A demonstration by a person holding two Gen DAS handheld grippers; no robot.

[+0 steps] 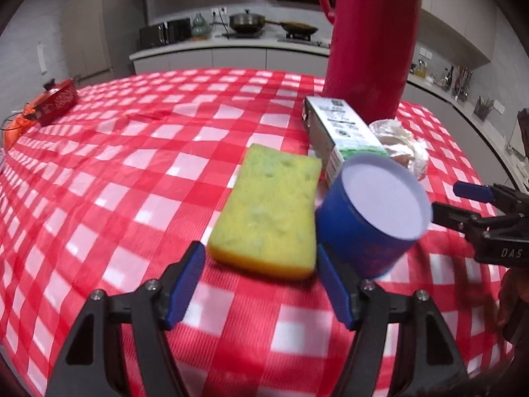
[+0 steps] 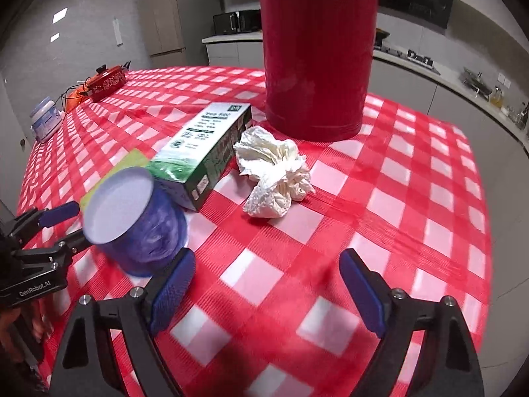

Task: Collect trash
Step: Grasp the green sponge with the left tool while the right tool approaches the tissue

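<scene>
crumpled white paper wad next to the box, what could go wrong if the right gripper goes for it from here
1. The crumpled white paper wad lies against the green and white carton and near the tall red cylindrical container; the open right gripper could nudge either one.
2. The blue paper cup sits beside the right gripper's left finger, between both grippers, and could tip.
3. The left gripper hangs open by the yellow sponge; the two could collide.

Red-white checked table (image 2: pixel 413 178) carries tall red flask (image 2: pixel 317 49) near far edge, yellow sponge (image 1: pixel 267 211) mid-table, red lidded pot (image 1: pixel 56 101) at far left corner.
</scene>
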